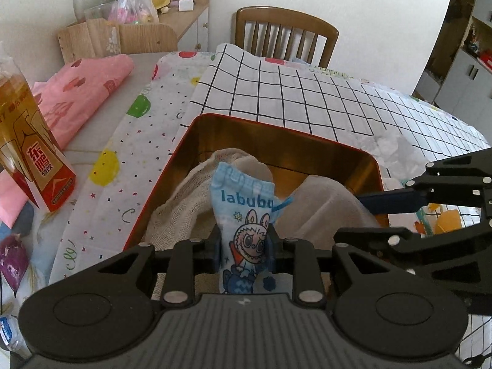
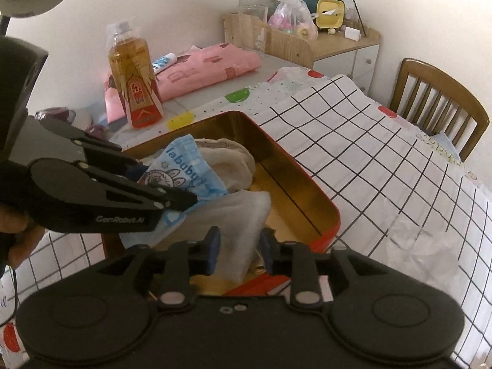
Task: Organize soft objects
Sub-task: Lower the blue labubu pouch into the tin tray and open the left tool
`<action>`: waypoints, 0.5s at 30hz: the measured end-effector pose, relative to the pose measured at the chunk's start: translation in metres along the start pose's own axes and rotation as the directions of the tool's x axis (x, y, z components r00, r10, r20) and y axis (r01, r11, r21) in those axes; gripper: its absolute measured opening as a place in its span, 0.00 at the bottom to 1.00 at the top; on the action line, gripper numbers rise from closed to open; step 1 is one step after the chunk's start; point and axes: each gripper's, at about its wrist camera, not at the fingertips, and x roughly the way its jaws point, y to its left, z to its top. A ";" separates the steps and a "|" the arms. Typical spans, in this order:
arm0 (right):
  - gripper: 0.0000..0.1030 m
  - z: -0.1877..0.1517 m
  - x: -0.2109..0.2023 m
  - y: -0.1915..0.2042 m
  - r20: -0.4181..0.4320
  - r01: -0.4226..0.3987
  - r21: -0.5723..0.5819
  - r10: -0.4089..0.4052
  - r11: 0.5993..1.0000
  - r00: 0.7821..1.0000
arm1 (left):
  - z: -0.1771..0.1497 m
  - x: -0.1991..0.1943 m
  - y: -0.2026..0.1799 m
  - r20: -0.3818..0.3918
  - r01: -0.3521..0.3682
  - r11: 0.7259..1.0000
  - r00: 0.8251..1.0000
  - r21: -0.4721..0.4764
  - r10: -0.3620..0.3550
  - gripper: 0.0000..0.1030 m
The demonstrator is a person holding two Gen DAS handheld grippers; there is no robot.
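A red tin [image 1: 153,203] with a gold inside stands open on the checked cloth. In it lie a beige gauze cloth [image 1: 181,203] and a grey-white cloth [image 1: 323,200]. My left gripper [image 1: 246,246] is shut on a blue "labubu" pouch [image 1: 246,203], held upright over the tin's near side. In the right wrist view the tin [image 2: 307,178] holds the same pouch [image 2: 184,166], with the left gripper [image 2: 153,178] reaching in from the left. My right gripper [image 2: 240,247] is open. The grey-white cloth [image 2: 243,215] lies between its pads, clear of the right one.
A tall bottle of amber drink [image 1: 33,153] stands left of the tin. Behind it lies a folded pink cloth [image 1: 83,92]. A wooden chair [image 1: 286,30] stands at the table's far edge, and a cluttered wooden shelf [image 2: 307,40] against the wall. A hand [image 2: 18,240] holds the left gripper.
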 end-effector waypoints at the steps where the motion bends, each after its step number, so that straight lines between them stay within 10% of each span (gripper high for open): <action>1: 0.36 0.000 -0.001 0.001 0.001 0.003 -0.009 -0.003 1.000 1.000 | 0.000 0.000 0.000 0.000 -0.002 1.000 1.000 -0.002 0.002 0.30; 5: 0.45 0.000 -0.004 0.004 0.015 0.009 -0.033 -0.008 0.999 1.000 | -0.001 -0.002 -0.002 0.017 -0.028 1.000 0.999 0.001 0.028 0.68; 15: 0.62 -0.003 -0.022 0.001 0.056 0.002 -0.023 0.000 1.000 0.998 | -0.003 -0.013 0.000 0.041 -0.028 0.999 0.999 -0.023 0.029 0.71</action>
